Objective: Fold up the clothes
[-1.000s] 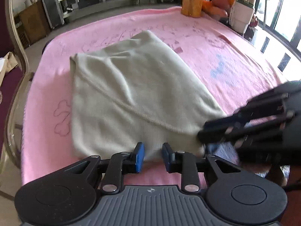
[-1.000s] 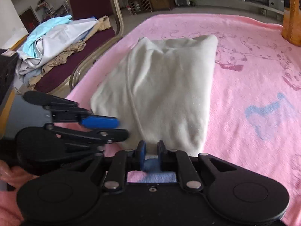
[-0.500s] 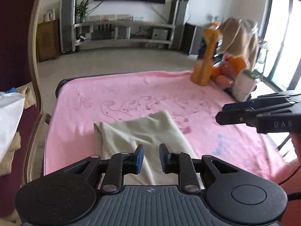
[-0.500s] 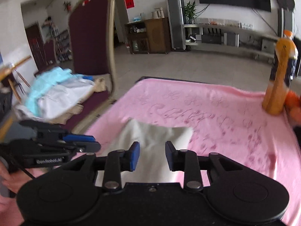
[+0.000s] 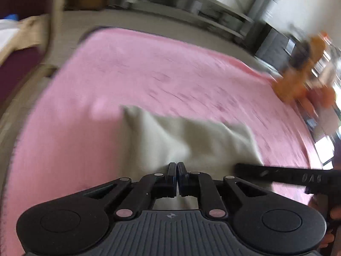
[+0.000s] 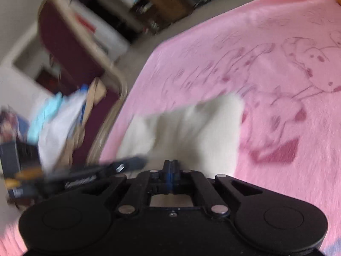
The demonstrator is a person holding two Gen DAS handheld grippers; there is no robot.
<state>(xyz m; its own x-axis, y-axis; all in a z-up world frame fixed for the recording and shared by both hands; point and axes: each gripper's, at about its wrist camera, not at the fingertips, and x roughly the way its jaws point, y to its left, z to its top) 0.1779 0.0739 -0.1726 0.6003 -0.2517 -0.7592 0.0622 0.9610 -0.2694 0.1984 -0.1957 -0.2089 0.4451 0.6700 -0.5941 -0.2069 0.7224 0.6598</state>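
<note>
A beige folded garment point(image 5: 191, 143) lies on the pink blanket point(image 5: 149, 74). My left gripper point(image 5: 177, 166) is shut on its near edge, and the cloth rises in a ridge to the jaws. My right gripper point(image 6: 170, 163) is shut on the same garment point(image 6: 191, 132) at its near edge. The right gripper also shows in the left wrist view point(image 5: 277, 173), to the right, at the cloth's near right corner. The left gripper shows in the right wrist view point(image 6: 119, 166), to the left. Both views are motion-blurred.
A maroon chair point(image 6: 70, 49) with a pile of clothes point(image 6: 61, 119) stands left of the blanket. Orange plush toys point(image 5: 302, 81) sit at the blanket's far right edge. A shelf unit point(image 5: 191, 6) lines the far wall.
Both grippers were open half a second ago and raised; now both have come down and closed on the garment's near edge. The cloth is pulled up into a ridge.
</note>
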